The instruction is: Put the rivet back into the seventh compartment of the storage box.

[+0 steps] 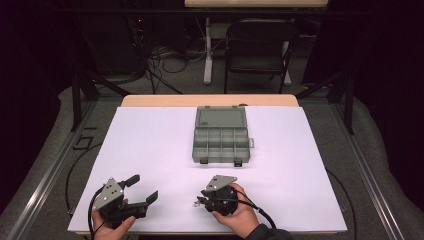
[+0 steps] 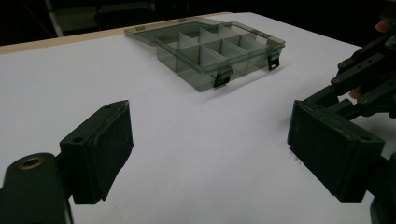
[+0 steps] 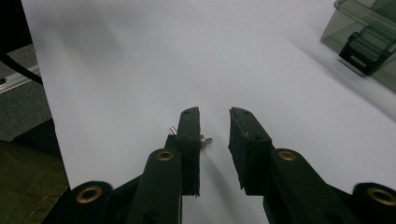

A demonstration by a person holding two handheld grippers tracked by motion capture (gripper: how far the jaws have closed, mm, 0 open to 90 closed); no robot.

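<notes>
Your right hand-held gripper (image 3: pixel 214 122) hangs low over the white table (image 1: pixel 150 150), on the near side of the open grey compartment box (image 1: pixel 220 134). Its jaws stand narrow, with a slim gap between them. A tiny metal piece (image 3: pixel 205 139), perhaps a small screw, lies on the table just at the inner face of the jaw on the left of the right gripper view. It sits low in the gap, touching or nearly touching that pad; you cannot tell whether it is pinched yet. It is too small and blurred to make out its long axis.

From this small piece, the box lies farther away, toward the table's far edge. The right hand-held gripper is much the nearer; your left hand-held gripper (image 2: pixel 210 140) rests off to the side, jaws wide and empty.

In the right gripper view the box is cut off: you see a corner and one latch (image 3: pixel 366 51).
</notes>
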